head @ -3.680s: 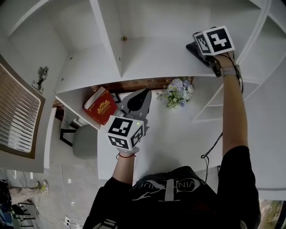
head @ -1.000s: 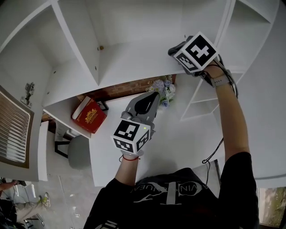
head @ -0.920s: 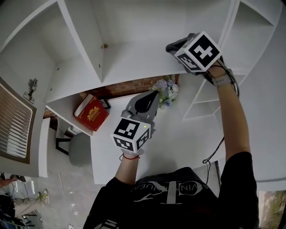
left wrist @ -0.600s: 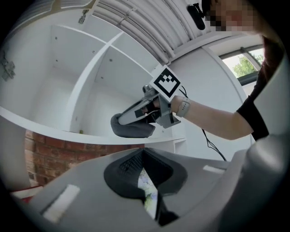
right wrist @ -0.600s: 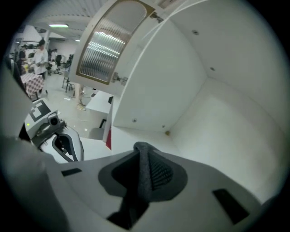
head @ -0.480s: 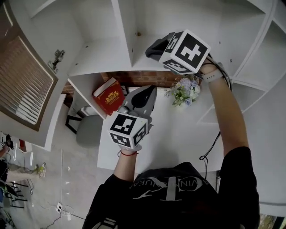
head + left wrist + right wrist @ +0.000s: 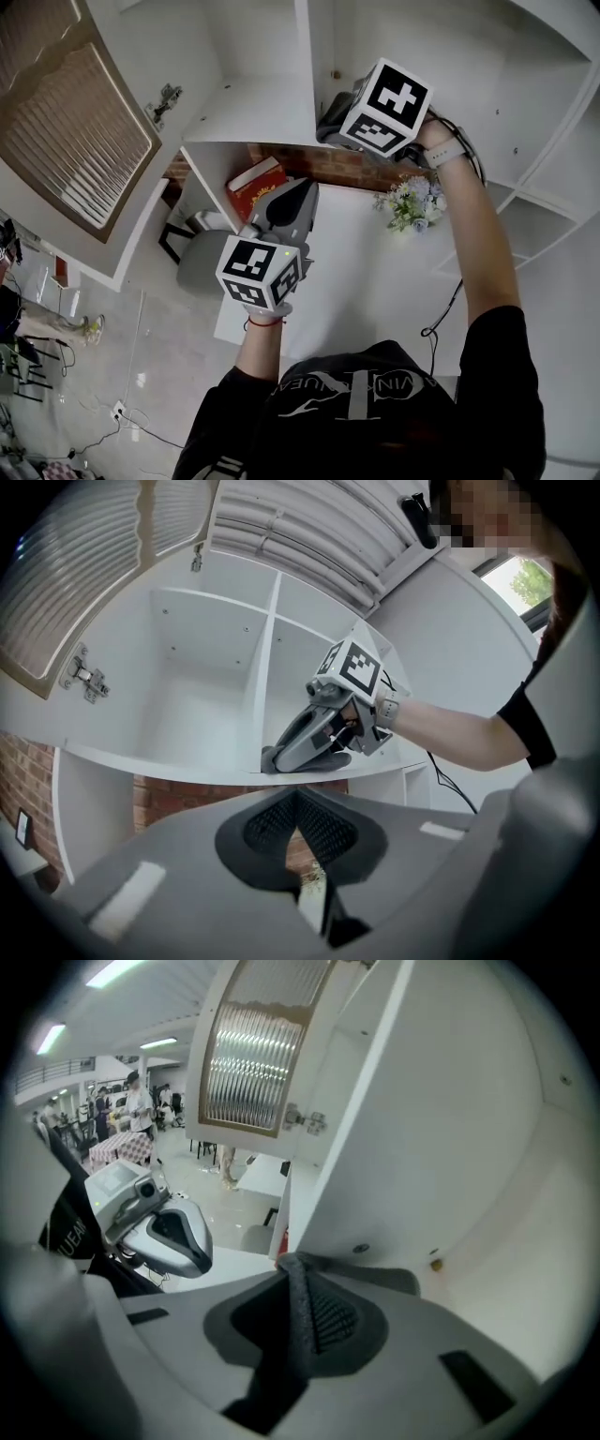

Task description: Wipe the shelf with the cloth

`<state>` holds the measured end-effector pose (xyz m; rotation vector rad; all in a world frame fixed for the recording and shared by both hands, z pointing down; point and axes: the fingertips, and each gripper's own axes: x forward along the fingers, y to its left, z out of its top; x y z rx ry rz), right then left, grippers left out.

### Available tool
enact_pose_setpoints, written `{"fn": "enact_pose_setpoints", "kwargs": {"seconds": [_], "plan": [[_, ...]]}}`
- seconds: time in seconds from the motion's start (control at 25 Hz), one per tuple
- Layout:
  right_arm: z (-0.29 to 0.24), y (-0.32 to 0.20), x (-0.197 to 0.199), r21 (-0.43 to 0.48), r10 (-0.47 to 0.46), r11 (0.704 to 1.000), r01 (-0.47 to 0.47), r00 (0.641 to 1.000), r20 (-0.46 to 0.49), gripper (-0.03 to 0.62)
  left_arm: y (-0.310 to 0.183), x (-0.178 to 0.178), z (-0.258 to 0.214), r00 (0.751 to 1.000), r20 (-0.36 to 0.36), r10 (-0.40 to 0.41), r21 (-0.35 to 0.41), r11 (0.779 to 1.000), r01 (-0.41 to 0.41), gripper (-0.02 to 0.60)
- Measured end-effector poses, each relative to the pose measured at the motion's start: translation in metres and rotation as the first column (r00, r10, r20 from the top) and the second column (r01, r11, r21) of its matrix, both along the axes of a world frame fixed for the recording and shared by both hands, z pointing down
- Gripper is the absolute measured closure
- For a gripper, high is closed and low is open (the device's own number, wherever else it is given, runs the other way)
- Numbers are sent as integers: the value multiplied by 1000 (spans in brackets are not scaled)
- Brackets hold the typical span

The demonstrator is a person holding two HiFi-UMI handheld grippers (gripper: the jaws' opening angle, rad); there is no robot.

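Note:
My right gripper (image 7: 337,112) rests on the white shelf board (image 7: 253,112), right by the upright divider (image 7: 314,56). It is shut on a dark grey cloth (image 7: 325,133). The right gripper view shows the cloth (image 7: 300,1321) pinched as a fold between the jaws, its free end lying on the shelf. From the left gripper view, the right gripper (image 7: 283,756) lies low on the board with the cloth (image 7: 334,759) bunched under it. Below the shelf, my left gripper (image 7: 302,190) hangs over the desk, jaws together and holding nothing.
A cabinet door with ribbed glass (image 7: 84,141) stands open at the left, its hinge (image 7: 164,98) on the side wall. A red book (image 7: 255,183) leans under the shelf. A small bunch of flowers (image 7: 412,202) stands on the white desk (image 7: 356,272).
My right gripper has slid left along the shelf with the cloth, up to the divider. The head view has swung, bringing the cabinet door into sight. The left gripper has barely moved.

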<state>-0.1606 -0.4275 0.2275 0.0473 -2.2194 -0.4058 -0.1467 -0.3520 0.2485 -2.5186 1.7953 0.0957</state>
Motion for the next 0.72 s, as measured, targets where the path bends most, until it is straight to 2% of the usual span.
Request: {"fn": "enact_pose_setpoints", "kwargs": {"seconds": [0.16, 0.36, 0.52, 0.72], "plan": [[-1, -7, 17, 10, 81, 997, -82, 996, 22, 534, -2, 24, 2, 998, 49, 43, 0, 999, -43, 569], [0, -22, 62, 23, 227, 974, -227, 974, 18, 534, -11, 49, 8, 993, 38, 115, -20, 993, -114, 571], [0, -36, 106, 27, 345, 938, -346, 938, 25, 534, -24, 73, 8, 984, 23, 176, -24, 984, -175, 571], [1, -50, 174, 43, 495, 867, -496, 868, 32, 534, -33, 116, 10, 963, 41, 268, -19, 963, -268, 569]]}}
